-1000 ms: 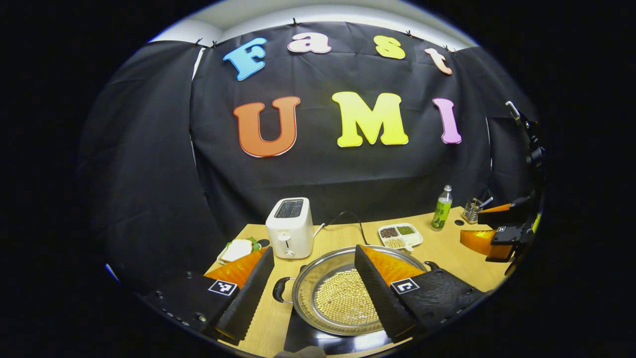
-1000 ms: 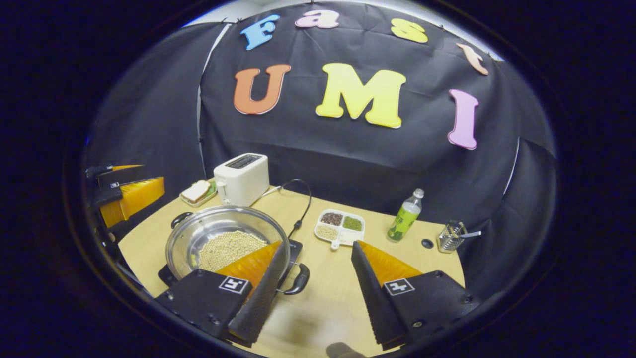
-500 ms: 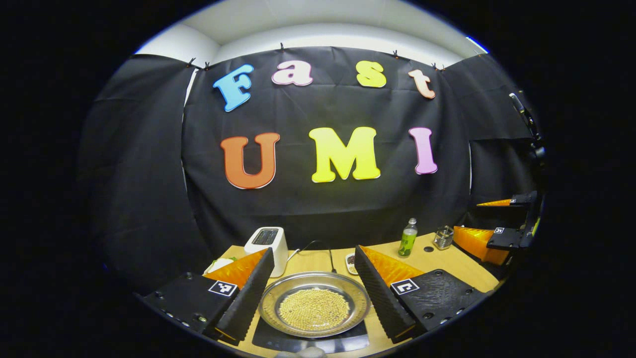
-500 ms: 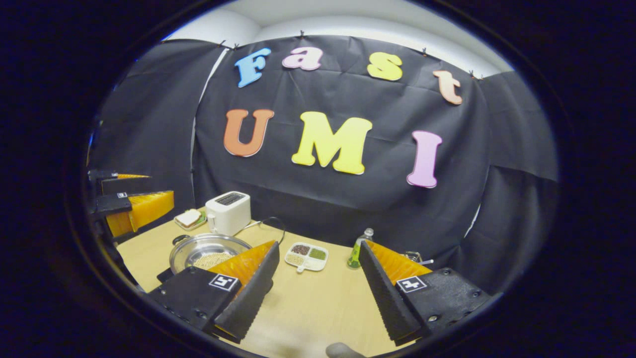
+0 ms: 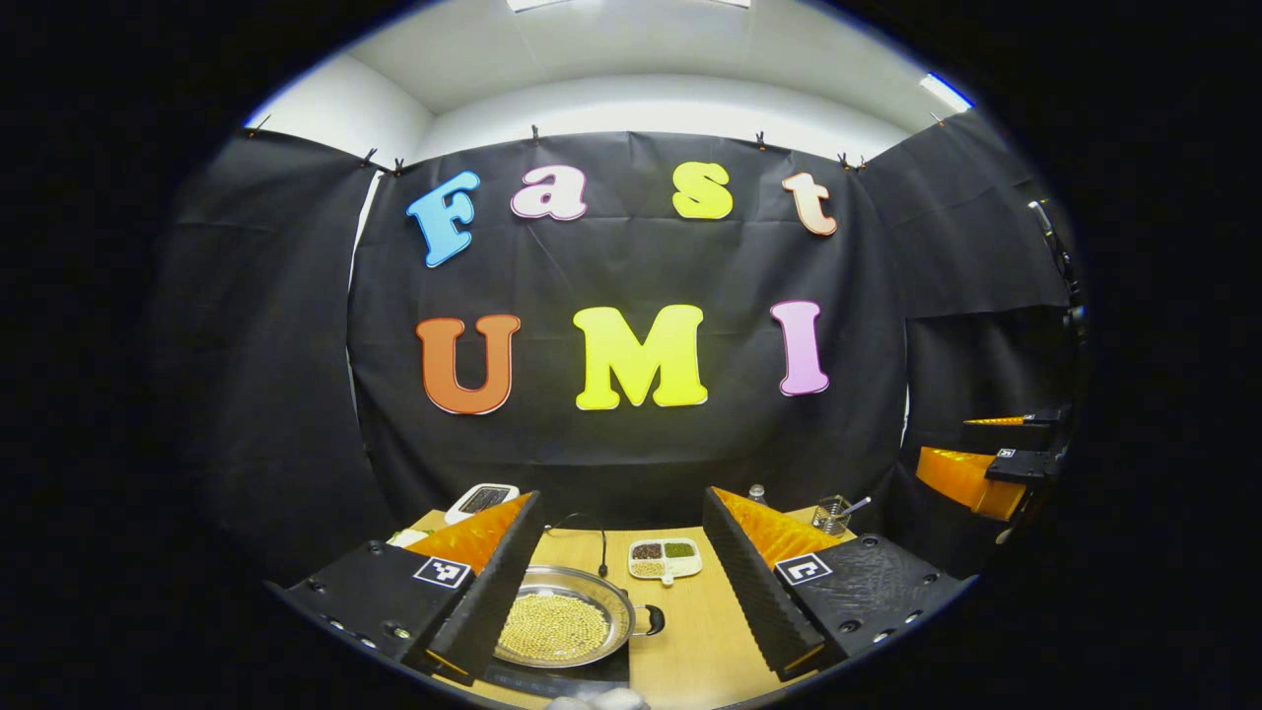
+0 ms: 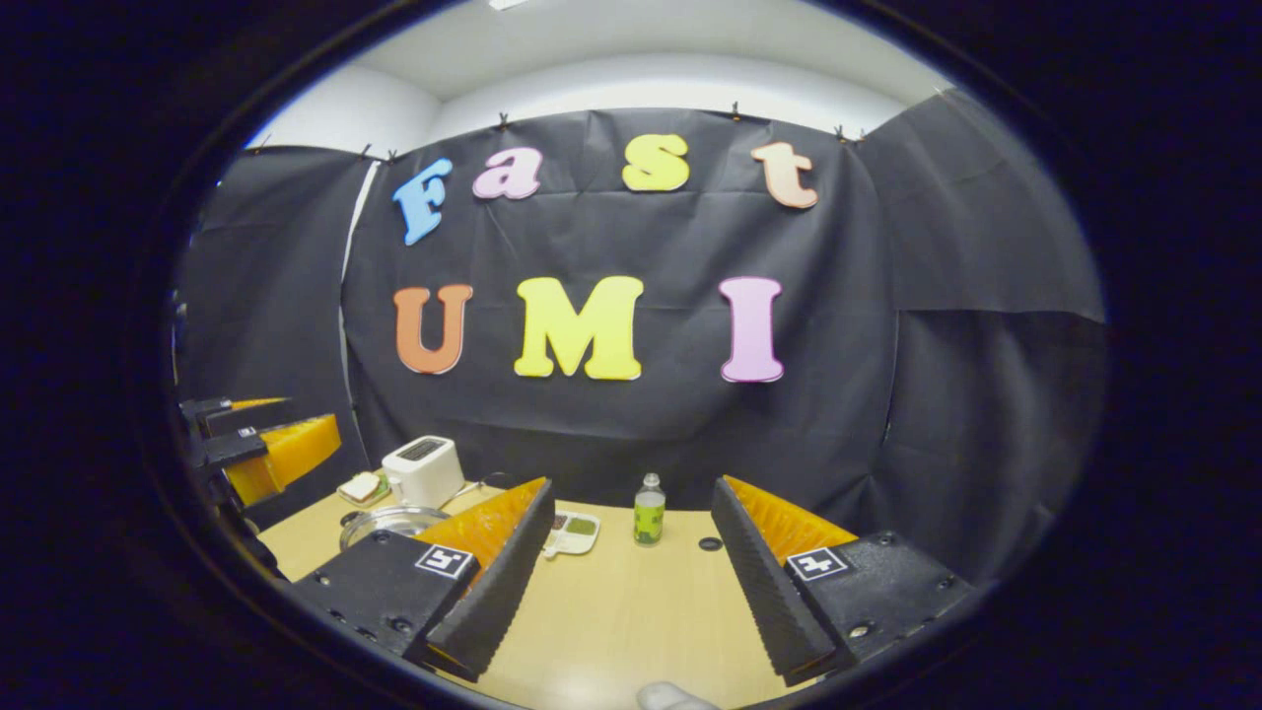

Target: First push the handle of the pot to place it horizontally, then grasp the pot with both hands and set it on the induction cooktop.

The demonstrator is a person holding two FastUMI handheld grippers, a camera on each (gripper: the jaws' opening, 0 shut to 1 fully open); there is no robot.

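both claws pulled back, pot on cooktop

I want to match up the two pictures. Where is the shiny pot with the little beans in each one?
Left gripper view: the pot sits low, just left of middle, on the dark cooktop between the open left tongs.
Right gripper view: the pot is low on the left, partly hidden behind a finger of the open right tongs.
Shared landmark: the white toaster, behind the pot in both views.
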